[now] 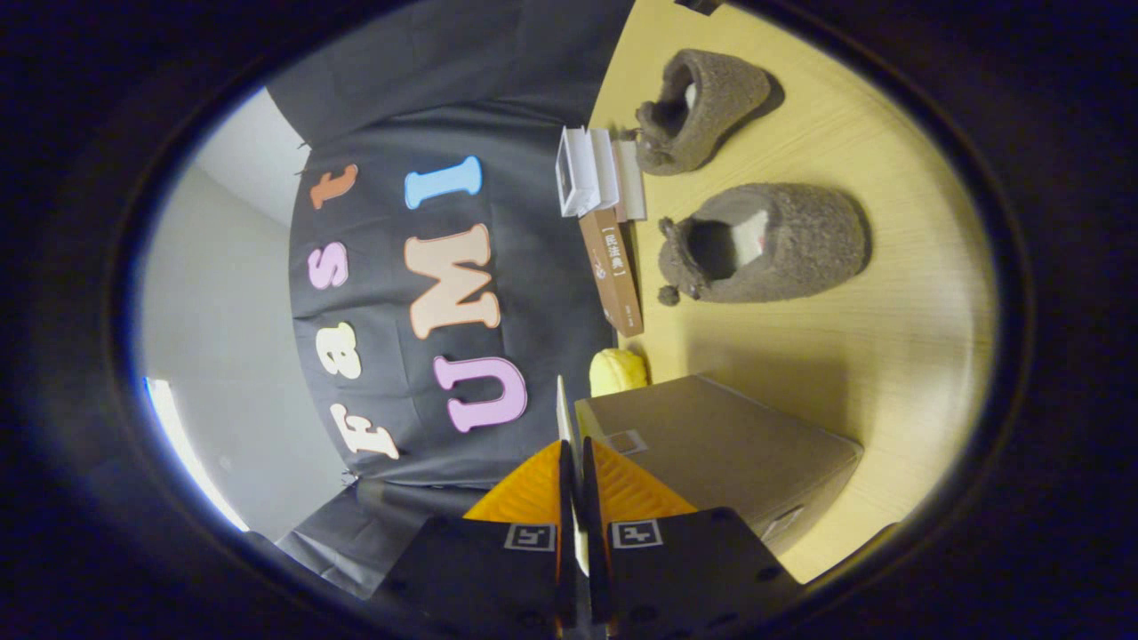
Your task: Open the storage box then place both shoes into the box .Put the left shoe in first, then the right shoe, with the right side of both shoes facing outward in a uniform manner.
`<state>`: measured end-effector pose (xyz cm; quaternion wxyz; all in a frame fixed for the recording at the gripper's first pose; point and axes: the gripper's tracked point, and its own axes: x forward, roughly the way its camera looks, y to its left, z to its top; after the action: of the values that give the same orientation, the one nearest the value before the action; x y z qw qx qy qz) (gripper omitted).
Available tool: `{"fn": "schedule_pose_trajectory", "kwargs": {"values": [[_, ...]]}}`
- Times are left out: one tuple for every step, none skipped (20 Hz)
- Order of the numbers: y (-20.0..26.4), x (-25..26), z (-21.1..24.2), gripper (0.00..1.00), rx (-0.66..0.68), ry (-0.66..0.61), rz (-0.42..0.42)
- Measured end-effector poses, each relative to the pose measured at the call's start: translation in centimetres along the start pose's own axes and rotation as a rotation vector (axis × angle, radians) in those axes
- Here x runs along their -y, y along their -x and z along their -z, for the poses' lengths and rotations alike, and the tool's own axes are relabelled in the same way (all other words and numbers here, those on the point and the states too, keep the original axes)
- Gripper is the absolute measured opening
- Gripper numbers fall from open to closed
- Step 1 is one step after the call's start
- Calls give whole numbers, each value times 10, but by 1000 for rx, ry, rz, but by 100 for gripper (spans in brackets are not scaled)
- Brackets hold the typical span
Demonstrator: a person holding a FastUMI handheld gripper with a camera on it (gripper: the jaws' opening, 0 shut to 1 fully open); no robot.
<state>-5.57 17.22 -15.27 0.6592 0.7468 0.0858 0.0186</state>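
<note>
Tool (571, 467): fingers clenched on the thin flap (563, 411) of the storage box (720, 444), just ahead. Both shoes (765, 242) well beyond, on the tabletop (889, 356) by books (612, 267). Step judged: opening the box. Next: swing flap clear, release, then fetch left shoe.

The tool (573, 462) is being held rolled on its side, so the desk is standing upright next to it. Its two fingers (533, 489) are pressing close together, with only a thin slit between them, and a pale flap of the box (563, 413) is caught in that slit. Both fingertips are pointing past the box's near corner.
</note>
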Motion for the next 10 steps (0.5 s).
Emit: {"fn": "schedule_pose_trajectory", "kwargs": {"values": [[-2, -8, 3, 9, -5, 7, -10], [-4, -15, 6, 9, -12, 11, -18], [-5, -22, 9, 9, -22, 16, -27], [-4, -29, 14, 9, -32, 24, -34], [-3, -36, 16, 9, -39, 34, -47], [-2, -45, 21, 9, -49, 45, -57], [1, -54, 26, 9, -60, 60, -67], [1, -64, 33, 9, -74, 85, -76], [2, -73, 39, 9, -87, 119, -83], [4, -81, 45, 9, -100, 158, -87]]}}
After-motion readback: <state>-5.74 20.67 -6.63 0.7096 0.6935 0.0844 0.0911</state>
